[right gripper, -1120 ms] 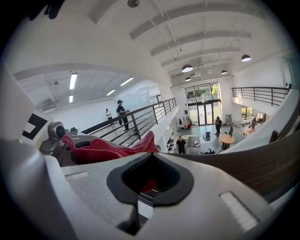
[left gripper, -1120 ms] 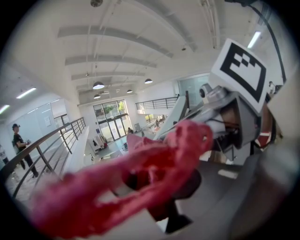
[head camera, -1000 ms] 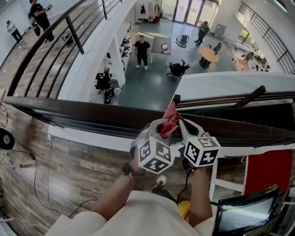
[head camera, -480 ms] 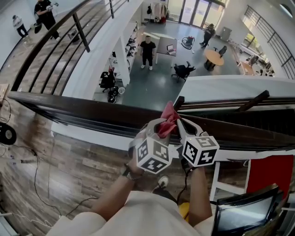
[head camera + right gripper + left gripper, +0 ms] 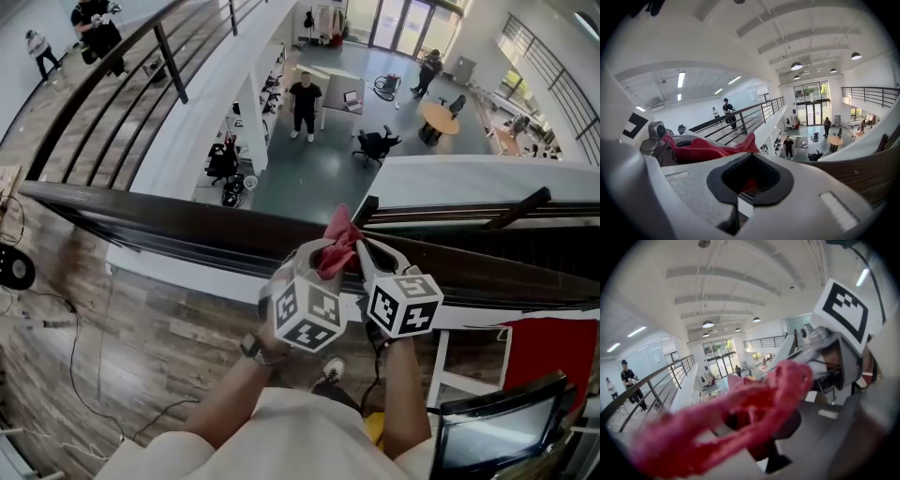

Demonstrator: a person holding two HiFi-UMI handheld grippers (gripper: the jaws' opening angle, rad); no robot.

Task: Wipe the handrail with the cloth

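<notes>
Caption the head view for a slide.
Left hand-held gripper and right hand-held gripper hold a red cloth over the dark handrail.

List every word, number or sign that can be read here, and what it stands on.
None can be read.
The left marker cube and the right marker cube carry only black-and-white square patterns, no letters.
The red cloth bears no print.

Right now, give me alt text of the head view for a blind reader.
The left gripper clamps a red cloth over a dark handrail, with the right gripper close beside it. Far below, people stand on a lower floor.
</notes>
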